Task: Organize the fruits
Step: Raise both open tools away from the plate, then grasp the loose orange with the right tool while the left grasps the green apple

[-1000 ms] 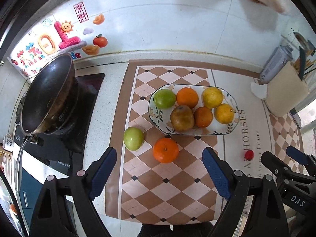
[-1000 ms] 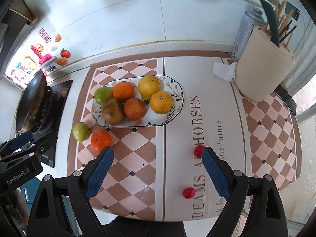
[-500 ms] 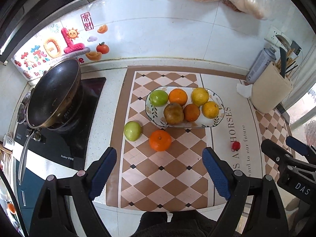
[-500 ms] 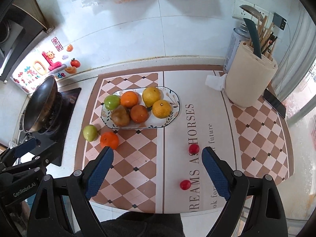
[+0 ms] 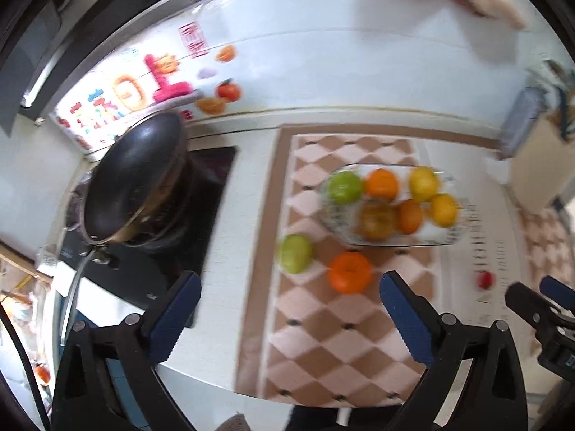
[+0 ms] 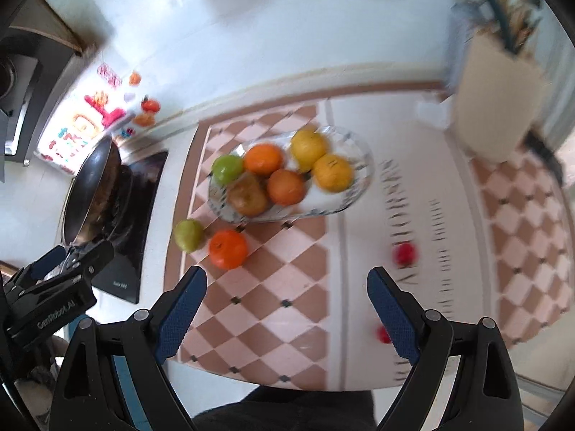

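Observation:
An oval patterned plate [image 5: 452,239] [image 6: 359,165] on the checkered mat holds several fruits: a green apple, oranges, yellow citrus and a brown pear. A loose green apple [image 5: 295,253] [image 6: 188,234] and a loose orange [image 5: 350,272] [image 6: 228,249] lie on the mat in front of the plate's left end. Two small red fruits lie to the right, one [image 5: 484,279] [image 6: 404,253] farther and one [image 6: 383,334] nearer. My left gripper [image 5: 287,318] is open and empty above the mat's front. My right gripper [image 6: 286,310] is open and empty above the mat. Both views are blurred.
A dark wok [image 5: 133,176] [image 6: 90,194] sits on a black cooktop at the left. A beige utensil holder [image 6: 497,97] [image 5: 535,165] and a spray can [image 5: 517,122] stand at the back right. A tiled wall with stickers runs behind. The counter's front edge is close below the grippers.
Both grippers have come down closer to the counter and shifted left, so the fruits look larger. The fruits have not moved. Both grippers stay open.

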A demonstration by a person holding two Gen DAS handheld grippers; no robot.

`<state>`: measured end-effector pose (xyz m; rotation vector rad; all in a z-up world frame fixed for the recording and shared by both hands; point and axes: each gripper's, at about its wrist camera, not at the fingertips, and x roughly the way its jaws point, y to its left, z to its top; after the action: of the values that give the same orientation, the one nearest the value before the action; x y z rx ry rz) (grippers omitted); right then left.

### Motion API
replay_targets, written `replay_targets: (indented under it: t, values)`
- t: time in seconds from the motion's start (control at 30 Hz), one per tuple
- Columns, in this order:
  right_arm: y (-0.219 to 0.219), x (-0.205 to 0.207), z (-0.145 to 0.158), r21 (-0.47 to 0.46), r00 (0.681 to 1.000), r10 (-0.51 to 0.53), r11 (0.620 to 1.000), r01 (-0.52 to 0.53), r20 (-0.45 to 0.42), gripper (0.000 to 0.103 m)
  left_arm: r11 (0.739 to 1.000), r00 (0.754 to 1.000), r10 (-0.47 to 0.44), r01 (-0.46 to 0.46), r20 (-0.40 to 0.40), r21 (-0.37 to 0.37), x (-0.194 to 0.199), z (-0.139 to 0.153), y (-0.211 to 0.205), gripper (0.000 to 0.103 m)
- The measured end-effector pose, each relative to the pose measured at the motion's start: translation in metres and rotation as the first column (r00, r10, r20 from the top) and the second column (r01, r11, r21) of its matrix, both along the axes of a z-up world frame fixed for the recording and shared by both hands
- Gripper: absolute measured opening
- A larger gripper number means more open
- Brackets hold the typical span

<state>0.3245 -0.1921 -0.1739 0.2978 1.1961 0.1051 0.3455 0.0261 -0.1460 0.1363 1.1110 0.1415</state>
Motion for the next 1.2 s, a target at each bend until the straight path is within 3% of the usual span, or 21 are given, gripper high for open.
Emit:
replay_targets:
  t: [0.17,0.37,0.5,0.57,0.63,0.7,0.83,0.97,1.2]
  values:
    - [0.036,0.036,-0.062,0.057,0.994,0.066,0.996,-0.061,-0.09,0.093,0.992,0.994,0.093,-0.087,-0.054,0.091,0.018,-0.038,0.036,0.102]
    - [0.088,0.076,-0.146,0.081,0.965,0.134,0.99,-0.118,-0.227,0.093,0.98,0.978,0.153,-0.131,-0.144,0.151,0.036,-0.082,0.063,0.102]
    - [0.115,0.091,-0.176,0.071,0.953,0.16,0.987,-0.146,-0.256,0.093,0.974,0.967,0.164,-0.128,-0.195,0.187,0.048,-0.107,0.071,0.102]
    - [0.126,0.096,-0.183,0.067,0.952,0.181,0.983,-0.169,-0.248,0.089,0.972,0.96,0.166,-0.121,-0.226,0.199,0.055,-0.12,0.074,0.102]
    - [0.138,0.101,-0.188,0.043,0.947,0.204,0.979,-0.199,-0.247,0.071,0.974,0.952,0.168,-0.12,-0.257,0.191,0.063,-0.131,0.077,0.102]
    - [0.145,0.102,-0.19,-0.007,0.944,0.221,0.973,-0.23,-0.243,0.066,0.981,0.943,0.169,-0.133,-0.286,0.142,0.071,-0.138,0.081,0.102]
    - [0.132,0.096,-0.189,-0.015,0.938,0.235,0.969,-0.247,-0.256,0.066,0.99,0.94,0.143,-0.136,-0.311,0.043,0.087,-0.141,0.08,0.102]
    - [0.096,0.079,-0.185,-0.026,0.936,0.212,0.973,-0.228,-0.282,0.066,0.998,0.944,0.059,-0.05,-0.324,0.038,0.103,-0.15,0.06,0.102]
    - [0.029,0.05,-0.182,-0.031,0.944,0.116,0.991,-0.132,-0.31,0.066,0.997,0.916,-0.073,0.071,-0.394,-0.019,0.121,-0.179,0.03,0.102]
